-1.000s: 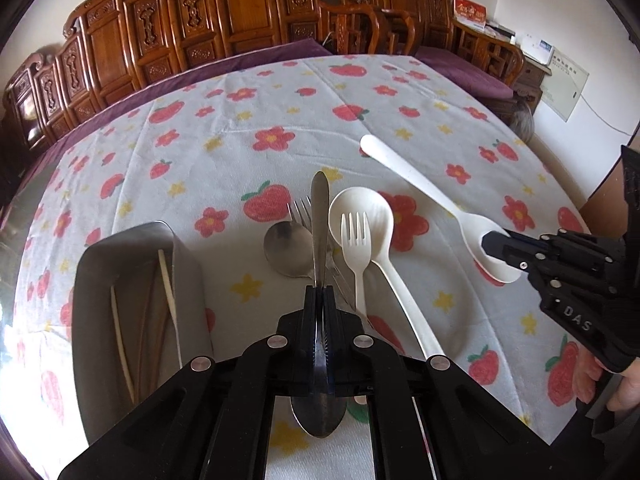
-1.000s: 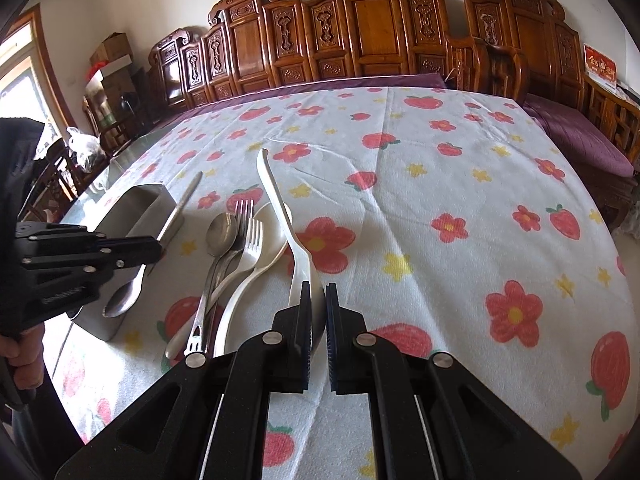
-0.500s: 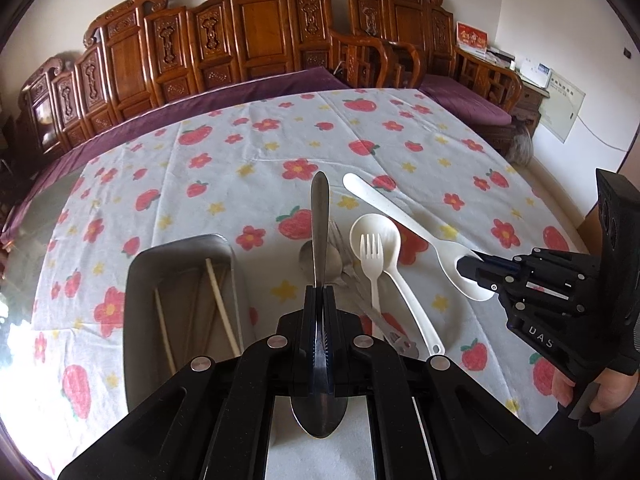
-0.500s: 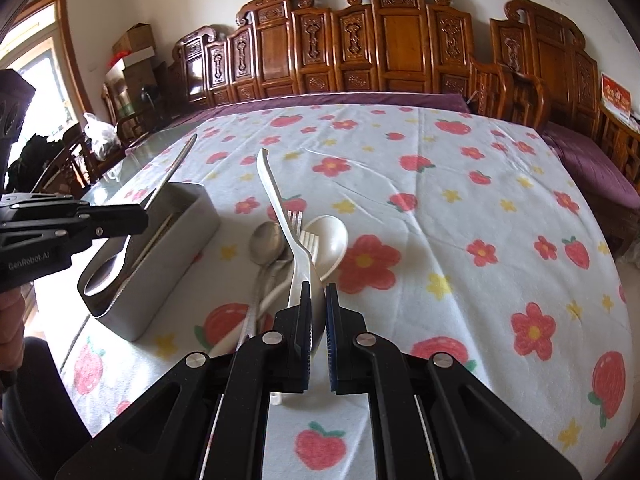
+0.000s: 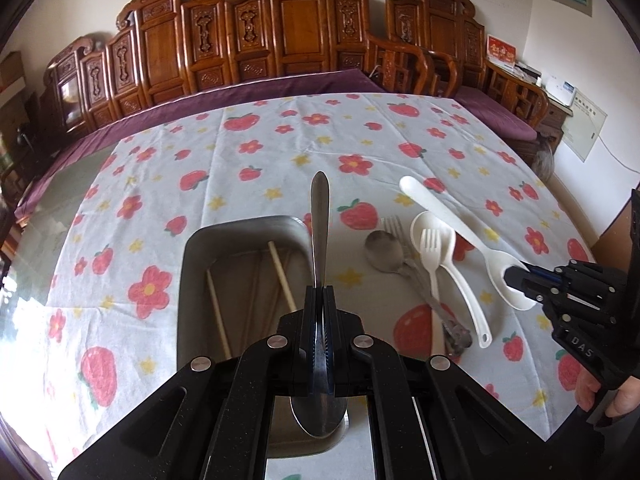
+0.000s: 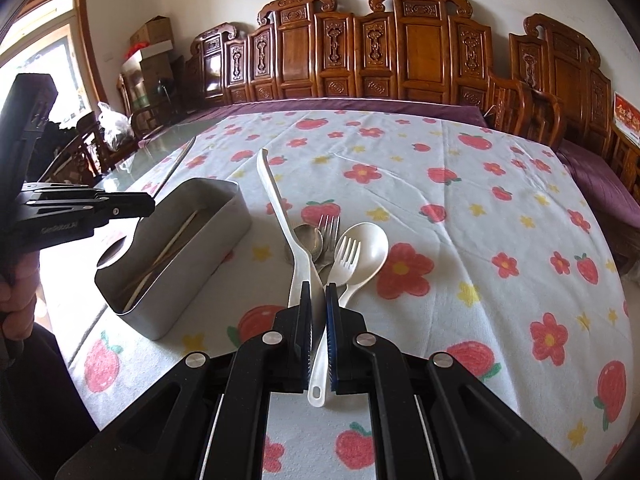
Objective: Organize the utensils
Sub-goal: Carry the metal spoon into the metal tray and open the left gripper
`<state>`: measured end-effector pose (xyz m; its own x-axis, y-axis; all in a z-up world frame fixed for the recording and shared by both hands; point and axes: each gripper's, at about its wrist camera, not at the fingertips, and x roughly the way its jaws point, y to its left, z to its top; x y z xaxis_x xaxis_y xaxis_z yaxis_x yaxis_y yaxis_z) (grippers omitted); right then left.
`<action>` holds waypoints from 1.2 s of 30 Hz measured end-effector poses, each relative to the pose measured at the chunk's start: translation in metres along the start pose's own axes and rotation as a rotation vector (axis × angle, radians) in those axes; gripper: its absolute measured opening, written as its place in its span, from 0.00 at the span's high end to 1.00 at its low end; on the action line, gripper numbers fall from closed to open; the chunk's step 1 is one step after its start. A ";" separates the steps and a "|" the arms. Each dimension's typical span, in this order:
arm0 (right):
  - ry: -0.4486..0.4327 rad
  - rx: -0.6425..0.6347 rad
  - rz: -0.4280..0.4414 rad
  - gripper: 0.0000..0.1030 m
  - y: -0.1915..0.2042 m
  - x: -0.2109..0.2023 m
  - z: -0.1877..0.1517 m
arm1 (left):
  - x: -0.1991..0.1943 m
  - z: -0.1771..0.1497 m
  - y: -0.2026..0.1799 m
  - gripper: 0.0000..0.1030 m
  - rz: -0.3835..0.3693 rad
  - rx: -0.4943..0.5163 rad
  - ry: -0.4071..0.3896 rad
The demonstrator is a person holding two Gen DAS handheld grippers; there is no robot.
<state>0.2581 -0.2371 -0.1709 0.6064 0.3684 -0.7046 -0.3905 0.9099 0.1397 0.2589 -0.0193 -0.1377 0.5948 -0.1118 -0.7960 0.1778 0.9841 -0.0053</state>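
- The table under a strawberry-and-flower tablecloth is bare from 10 to 2 o'clock in the left wrist view; carved wooden chairs line its far edge at 12 o'clock.
- A metal tray sits near the table's near edge, just left of centre in that view, with wooden chopsticks lying inside.
- Loose utensils lie on the cloth at 3 o'clock of the tray: a metal spoon, a metal fork, a white plastic fork resting on a white ladle.
- The left gripper hangs over the tray, jaws clamped on a steel spoon, handle pointing to 12 o'clock.
- The right gripper is angled down above the pile, jaws closed on a white serving spoon, handle toward 11 o'clock.
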 end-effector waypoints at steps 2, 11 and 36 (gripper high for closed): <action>0.001 0.000 0.001 0.93 0.000 0.001 0.000 | 0.004 -0.002 0.008 0.97 0.007 -0.015 0.007; 0.008 -0.001 0.000 0.93 0.000 0.003 -0.001 | 0.031 -0.017 0.031 0.97 0.038 -0.052 0.057; 0.080 0.023 -0.009 0.93 0.004 0.020 -0.014 | 0.065 -0.039 0.046 0.97 0.031 -0.041 0.131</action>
<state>0.2587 -0.2287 -0.1938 0.5519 0.3448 -0.7593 -0.3688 0.9176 0.1485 0.2753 0.0241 -0.2129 0.4919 -0.0646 -0.8682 0.1270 0.9919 -0.0018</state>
